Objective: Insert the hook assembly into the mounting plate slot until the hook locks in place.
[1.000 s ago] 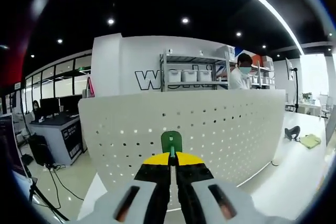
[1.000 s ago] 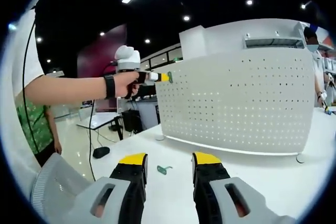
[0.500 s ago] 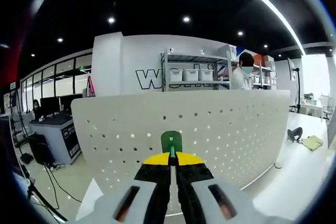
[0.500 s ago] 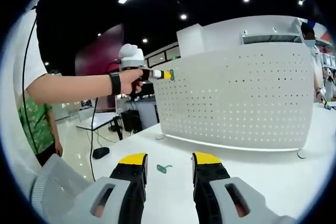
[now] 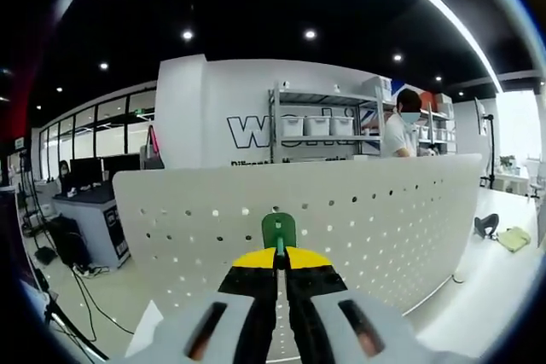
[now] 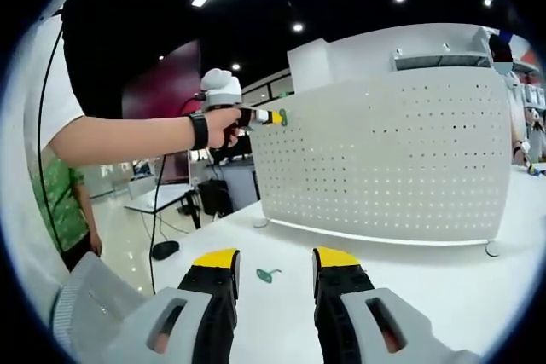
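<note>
Left gripper (image 5: 278, 255) pinches the green hook (image 5: 278, 230) at frame centre, aimed at the plate (image 5: 375, 219); right gripper (image 6: 271, 263), jaws apart and empty, waits low.

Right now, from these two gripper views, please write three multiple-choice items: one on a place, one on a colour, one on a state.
1. Where does the spare small green plastic hook lie?
A. on the white table
B. on the shelf
C. on the floor
2. What colour are the jaw tips of the right gripper?
A. red
B. yellow
C. blue
3. How is the left gripper?
A. open, empty
B. shut, empty
C. shut on a green hook

Answers:
1 A, it rests before the white perforated metal panel.
2 B, yellow pads cap the black jaws.
3 C, the jaws pinch it near the panel's top edge.
</note>
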The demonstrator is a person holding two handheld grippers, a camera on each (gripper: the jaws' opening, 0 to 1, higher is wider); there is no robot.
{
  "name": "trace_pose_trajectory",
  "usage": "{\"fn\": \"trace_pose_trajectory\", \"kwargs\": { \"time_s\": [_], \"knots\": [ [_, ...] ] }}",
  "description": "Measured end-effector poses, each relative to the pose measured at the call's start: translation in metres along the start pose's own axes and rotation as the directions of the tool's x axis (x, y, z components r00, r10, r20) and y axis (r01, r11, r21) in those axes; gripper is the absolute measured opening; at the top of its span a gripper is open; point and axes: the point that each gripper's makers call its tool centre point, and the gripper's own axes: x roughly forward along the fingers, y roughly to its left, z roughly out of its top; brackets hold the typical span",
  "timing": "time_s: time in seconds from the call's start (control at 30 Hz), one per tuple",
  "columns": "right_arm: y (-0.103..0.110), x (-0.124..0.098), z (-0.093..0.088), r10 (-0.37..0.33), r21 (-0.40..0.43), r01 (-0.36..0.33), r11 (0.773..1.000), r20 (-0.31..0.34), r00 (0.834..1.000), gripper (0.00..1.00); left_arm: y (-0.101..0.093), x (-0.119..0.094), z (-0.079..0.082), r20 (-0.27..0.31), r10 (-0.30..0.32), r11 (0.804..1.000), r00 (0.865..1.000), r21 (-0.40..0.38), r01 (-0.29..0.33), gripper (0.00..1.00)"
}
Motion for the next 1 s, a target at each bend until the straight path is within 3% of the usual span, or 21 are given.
{"fn": "trace_pose_trajectory", "kwargs": {
  "time_s": [0.33, 1.0],
  "knots": [
    [-0.001, 0.000, 0.002, -0.009, 0.008, 0.008, 1.000, 0.006, 1.000, 0.35, 0.002, 0.010, 0.008, 0.013, 0.013, 1.000, 1.000, 0.006, -0.013, 0.02],
    [-0.001, 0.004, 0.000, -0.002, 0.017, 0.002, 1.000, 0.002, 1.000, 0.34, 0.001, 0.016, 0.003, -0.004, 0.036, 0.999, 0.999, 0.012, -0.036, 0.02]
  ]
}}
